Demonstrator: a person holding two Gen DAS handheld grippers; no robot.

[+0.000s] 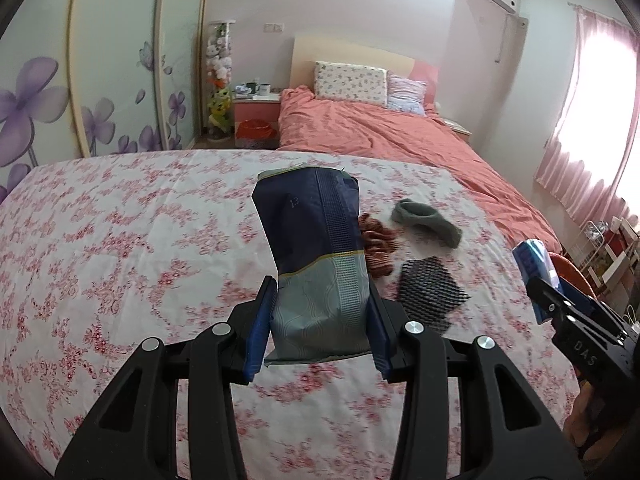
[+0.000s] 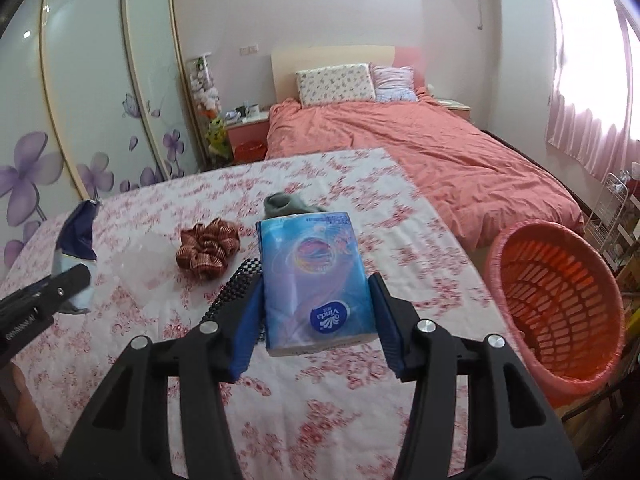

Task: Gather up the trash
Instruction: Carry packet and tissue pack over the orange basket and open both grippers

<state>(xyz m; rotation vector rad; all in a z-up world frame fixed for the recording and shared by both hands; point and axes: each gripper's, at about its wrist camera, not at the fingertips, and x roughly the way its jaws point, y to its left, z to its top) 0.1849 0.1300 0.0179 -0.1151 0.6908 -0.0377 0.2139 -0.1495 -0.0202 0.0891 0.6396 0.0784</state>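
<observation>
My left gripper (image 1: 322,296) is shut on a dark blue and grey snack bag (image 1: 316,256), held upright above the floral table; the bag also shows in the right wrist view (image 2: 76,244). My right gripper (image 2: 316,292) is shut on a blue Vinda tissue pack (image 2: 316,276), held above the table; the pack also shows in the left wrist view (image 1: 534,264). An orange-pink trash basket (image 2: 560,300) stands on the floor to the right of the table, to the right of my right gripper.
On the floral tablecloth (image 1: 120,240) lie a red striped scrunchie (image 2: 206,250), a grey sock (image 1: 426,220), a black mesh piece (image 1: 430,292) and a clear plastic piece (image 2: 148,264). A bed with a coral quilt (image 2: 420,152) lies behind. A wire rack (image 2: 616,208) stands at right.
</observation>
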